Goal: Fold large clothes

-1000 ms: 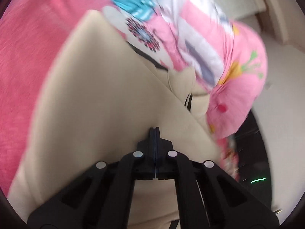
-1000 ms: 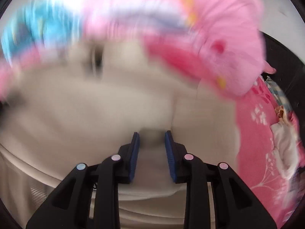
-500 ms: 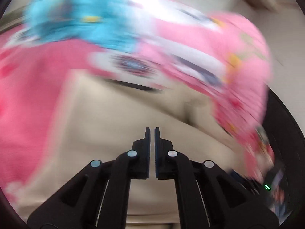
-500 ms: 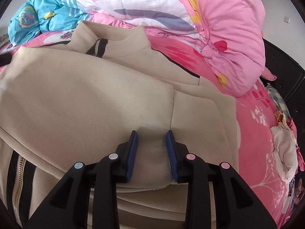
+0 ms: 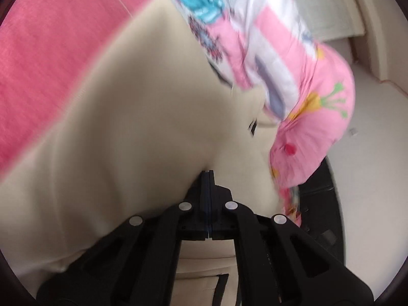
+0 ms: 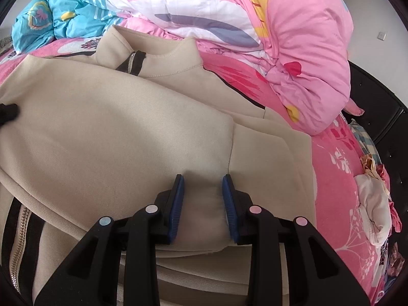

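Presently, in the left wrist view, the left gripper [image 5: 208, 176] is showing its two black fingers pressed fully together, and beige cloth of the jacket [image 5: 127, 140] is bunching at their tips; whether a fold is pinched between the pads cannot be told from this blurred picture. The jacket is filling the centre and the 7 to 9 o'clock part of the view, lying on a pink bedsheet [image 5: 51, 51] that is occupying the 10 o'clock sector. A pink, white and blue patterned quilt [image 5: 306, 107] is bulging from 12 to 3 o'clock, overlapping the jacket's far edge, and a dark bed frame [image 5: 323, 204] is showing at 4 o'clock. In the right wrist view, the right gripper [image 6: 202, 178] is standing partly open, its blue pads [image 6: 178, 204] pressing a raised fold of the jacket [image 6: 114, 140] between them beside a seam. The jacket is lying spread across the centre, collar [image 6: 158, 58] at 12 o'clock with a dark zip strip, and a second zipper [image 6: 17, 242] is running along the 8 o'clock edge. The tip of the left gripper [image 6: 7, 112] is resting on the cloth at 9 o'clock. The quilt [image 6: 293, 38] is heaped from 12 to 2 o'clock, with a blue part [image 6: 58, 17] at 11 o'clock. The floral pink bedsheet [image 6: 339, 178] is running down the 3 to 5 o'clock side, where small crumpled clothes [image 6: 374, 204] are lying.
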Available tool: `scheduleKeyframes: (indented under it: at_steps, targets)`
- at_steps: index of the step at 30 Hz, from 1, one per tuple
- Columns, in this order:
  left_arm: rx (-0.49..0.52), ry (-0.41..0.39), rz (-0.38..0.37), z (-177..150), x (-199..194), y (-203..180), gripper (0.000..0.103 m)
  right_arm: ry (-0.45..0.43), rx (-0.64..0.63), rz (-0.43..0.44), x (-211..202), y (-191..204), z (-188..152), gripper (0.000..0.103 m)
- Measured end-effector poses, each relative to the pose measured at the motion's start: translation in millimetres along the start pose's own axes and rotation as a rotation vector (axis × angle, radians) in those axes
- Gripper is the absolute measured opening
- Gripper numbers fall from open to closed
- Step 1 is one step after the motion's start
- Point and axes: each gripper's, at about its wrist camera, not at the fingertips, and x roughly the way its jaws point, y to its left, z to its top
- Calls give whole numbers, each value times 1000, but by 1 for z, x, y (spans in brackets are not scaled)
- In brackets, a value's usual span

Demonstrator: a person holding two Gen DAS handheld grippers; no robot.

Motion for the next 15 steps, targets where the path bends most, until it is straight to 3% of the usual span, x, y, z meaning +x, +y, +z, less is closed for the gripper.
scheduleKeyframes:
  at_steps: [1, 6, 12, 15]
  targets:
    - [-7, -17, -8, -1, 0, 3, 2, -2, -1, -2, 0, 0, 0, 31]
    - [224, -111, 162, -17, 2, -25, 3, -7, -1, -9, -4, -1, 0, 31]
    - [207, -116, 124, -16, 5, -23, 3, -18, 110, 79, -32, -17, 13, 31]
    - [208, -120, 117, -18, 4, -19, 2, -42, 31, 48, -46, 9, 42, 31]
